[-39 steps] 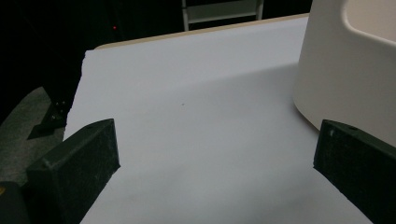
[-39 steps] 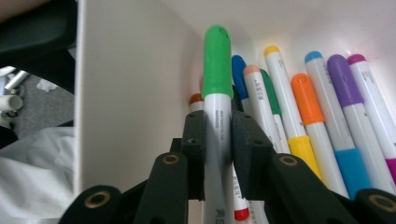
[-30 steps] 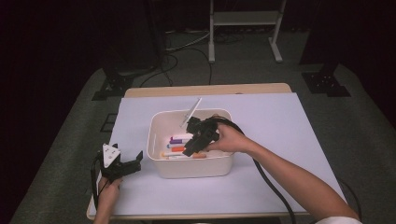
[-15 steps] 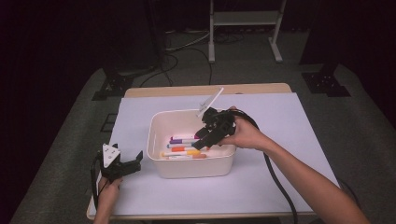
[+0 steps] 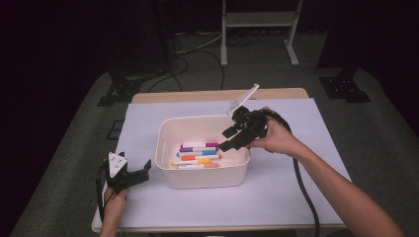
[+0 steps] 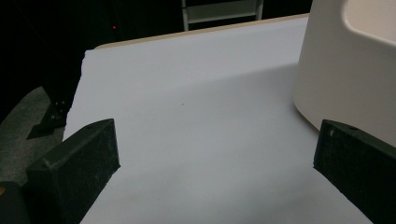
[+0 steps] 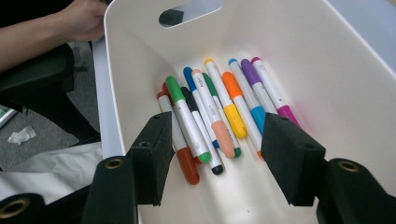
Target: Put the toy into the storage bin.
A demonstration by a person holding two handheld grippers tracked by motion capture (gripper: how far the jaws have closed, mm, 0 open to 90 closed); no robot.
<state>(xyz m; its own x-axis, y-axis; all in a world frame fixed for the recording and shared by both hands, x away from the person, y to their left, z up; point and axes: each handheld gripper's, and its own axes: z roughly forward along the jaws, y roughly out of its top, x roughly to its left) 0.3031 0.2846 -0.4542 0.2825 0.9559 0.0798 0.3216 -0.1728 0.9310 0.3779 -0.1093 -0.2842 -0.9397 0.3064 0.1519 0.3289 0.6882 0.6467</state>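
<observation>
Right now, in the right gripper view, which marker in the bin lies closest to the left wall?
The red-capped marker in the white bin. It lies outermost, beside the green-capped marker, and its red cap points toward the tongs.

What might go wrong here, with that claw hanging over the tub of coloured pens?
The right gripper hangs open above the white tub, its jaws having just been opening, nothing between them. Its cable trails beside the tub and might snag the rim. The markers lie packed side by side, so a grab could catch two. The left gripper rests close to the tub's wall and might nudge it.
</observation>
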